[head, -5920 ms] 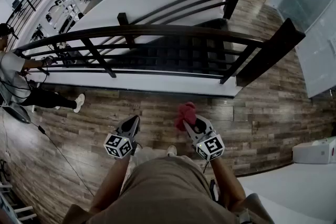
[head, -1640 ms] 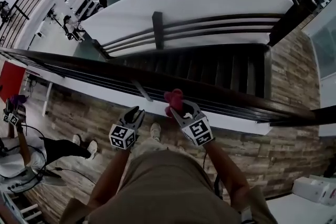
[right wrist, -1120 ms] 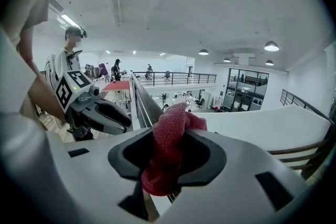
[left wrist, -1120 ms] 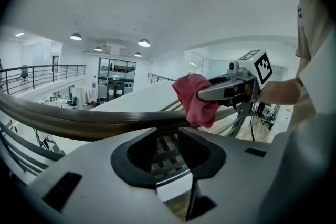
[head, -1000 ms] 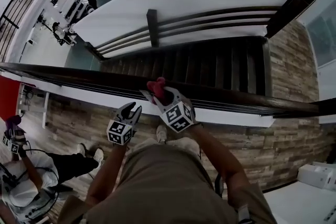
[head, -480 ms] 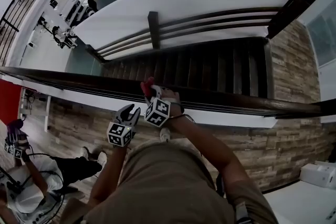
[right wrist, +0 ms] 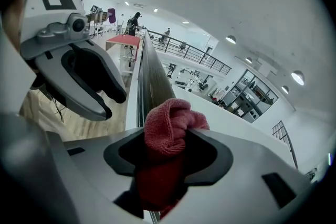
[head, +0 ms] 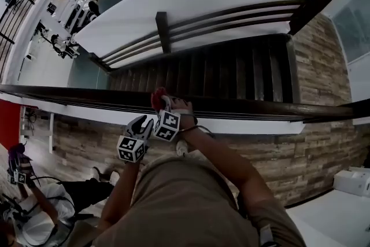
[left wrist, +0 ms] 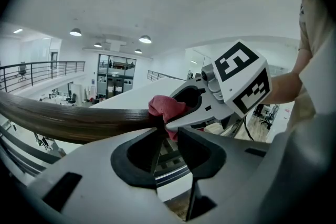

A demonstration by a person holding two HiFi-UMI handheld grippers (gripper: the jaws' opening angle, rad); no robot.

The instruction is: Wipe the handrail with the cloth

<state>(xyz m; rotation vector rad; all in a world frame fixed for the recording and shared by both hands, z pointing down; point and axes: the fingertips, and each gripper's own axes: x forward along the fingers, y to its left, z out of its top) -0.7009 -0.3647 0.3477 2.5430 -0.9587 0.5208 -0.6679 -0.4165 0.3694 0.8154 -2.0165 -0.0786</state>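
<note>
Cloth (right wrist: 170, 118) sits bunched between the jaws of your right gripper (right wrist: 167, 139), and those jaws have just been opening. They now stand apart around the wad and no longer pinch it, so it rests on top of the handrail (right wrist: 155, 81). A second ago in the head view, this gripper was further right along the rail with its marker cube facing up. It has since come left and down onto the rail and rolled, so the cube now shows a different face. Your left gripper (left wrist: 169, 131) has kept the same narrow gap between its jaws, with nothing in it. It hangs just beside the right one, a little below the rail, much where it was before. The cloth is red-pink terry with a looped, nubby weave, crumpled into a soft lump. The gripper bodies are smooth grey plastic with black hollows behind the jaw tips, and each carries a white cube with black square markers. The handrail is a long, rounded bar of dark brown wood with visible grain. It runs across the whole head view, with thinner dark rails below it. Beyond it, a staircase (head: 231, 72) of dark treads drops between white walls. The floor (head: 324, 147) under you is brown wood-look planking. A person (head: 34, 222) sits on it at the lower left of the head view.
</note>
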